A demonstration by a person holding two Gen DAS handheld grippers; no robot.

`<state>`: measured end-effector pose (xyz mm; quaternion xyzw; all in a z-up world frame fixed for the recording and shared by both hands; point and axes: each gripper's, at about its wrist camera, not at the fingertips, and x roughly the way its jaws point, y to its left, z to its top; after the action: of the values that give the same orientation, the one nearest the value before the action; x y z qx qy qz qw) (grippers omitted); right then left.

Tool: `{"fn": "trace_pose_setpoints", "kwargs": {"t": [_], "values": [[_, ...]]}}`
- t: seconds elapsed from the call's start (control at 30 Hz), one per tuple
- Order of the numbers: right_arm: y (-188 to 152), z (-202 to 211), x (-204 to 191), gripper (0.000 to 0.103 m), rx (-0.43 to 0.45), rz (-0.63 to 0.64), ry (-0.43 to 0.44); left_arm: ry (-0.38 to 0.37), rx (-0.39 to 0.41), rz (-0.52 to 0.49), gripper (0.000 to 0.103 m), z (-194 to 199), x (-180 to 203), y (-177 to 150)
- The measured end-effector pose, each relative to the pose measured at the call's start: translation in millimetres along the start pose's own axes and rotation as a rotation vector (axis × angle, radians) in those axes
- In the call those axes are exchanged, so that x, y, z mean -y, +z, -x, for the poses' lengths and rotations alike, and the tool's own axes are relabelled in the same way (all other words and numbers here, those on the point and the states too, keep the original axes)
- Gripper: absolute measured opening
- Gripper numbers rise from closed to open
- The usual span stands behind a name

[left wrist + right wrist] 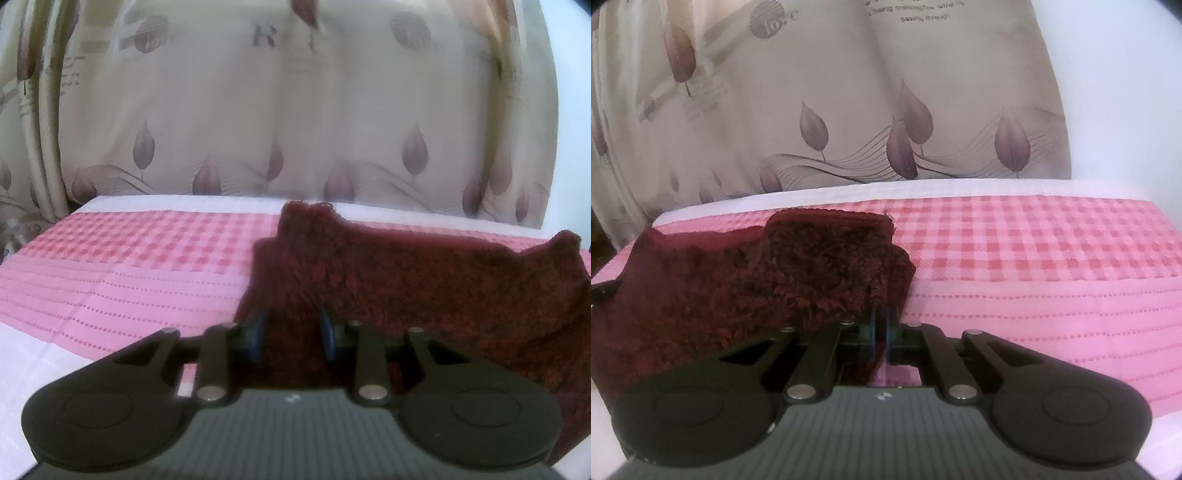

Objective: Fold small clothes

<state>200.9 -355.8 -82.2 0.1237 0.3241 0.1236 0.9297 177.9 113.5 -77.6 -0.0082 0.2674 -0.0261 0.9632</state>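
Looking along the left fingers: the left gripper sat low over a dark red fuzzy garment.
Left fingers' state: the blue pads stood a narrow way apart with the garment's near edge between them; whether they pressed on the cloth could not be told.
Garment from the left view: it spread ahead of and to the right of the fingers, lying on the pink checked cloth.
Left background: a beige curtain with leaf prints hung beyond the fingers.
Looking along the right fingers: the right gripper had its pads nearly together, pinching the garment's right near edge.
Garment from the right view: its bulk lay ahead and to the left of the fingers, one flap doubled over at the far side.
Right surroundings: the pink cloth stretched right of the fingers, with the curtain behind.
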Motion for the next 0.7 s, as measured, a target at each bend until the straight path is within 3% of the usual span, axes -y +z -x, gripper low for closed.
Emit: {"fn": "trace_pose_setpoints", "kwargs": {"t": [0.07, 0.17, 0.27, 0.4, 0.47, 0.6, 0.63, 0.67, 0.7], "values": [[5.7, 5.8, -0.9, 0.018, 0.054, -0.033, 0.029, -0.003, 0.013, 0.003, 0.031, 7.7, 1.2, 3.4], [14.9, 19.2, -18.1, 0.033, 0.155, 0.046, 0.026, -0.022, 0.045, -0.014, 0.032, 18.2, 3.4, 9.6], [23.7, 10.6, -41.3, 0.032, 0.133, 0.156, 0.110, -0.061, 0.041, -0.041, 0.032, 15.0, 7.5, 16.7], [23.7, -31.7, -65.5, 0.030, 0.025, 0.325, 0.030, -0.057, 0.018, -0.072, 0.032, -2.9, 11.3, 24.2], [22.7, -55.7, -59.0, 0.029, 0.004, 0.304, -0.082, -0.037, 0.008, -0.078, 0.032, -11.3, 11.6, 29.4], [23.2, -55.7, -44.4, 0.027, 0.054, 0.122, -0.044, 0.005, 0.008, -0.073, 0.033, -26.7, 6.5, 45.1], [22.2, -47.8, -43.9, 0.027, 0.093, 0.095, -0.036, -0.002, -0.009, -0.055, 0.042, -33.7, 2.8, 50.9], [21.7, -39.6, -44.3, 0.030, 0.132, 0.072, -0.031, -0.022, -0.033, -0.041, 0.061, -40.0, 0.1, 54.7], [20.8, -31.0, -43.2, 0.032, 0.171, 0.053, -0.021, -0.046, -0.066, -0.025, 0.069, -49.1, -2.5, 58.9]]}}
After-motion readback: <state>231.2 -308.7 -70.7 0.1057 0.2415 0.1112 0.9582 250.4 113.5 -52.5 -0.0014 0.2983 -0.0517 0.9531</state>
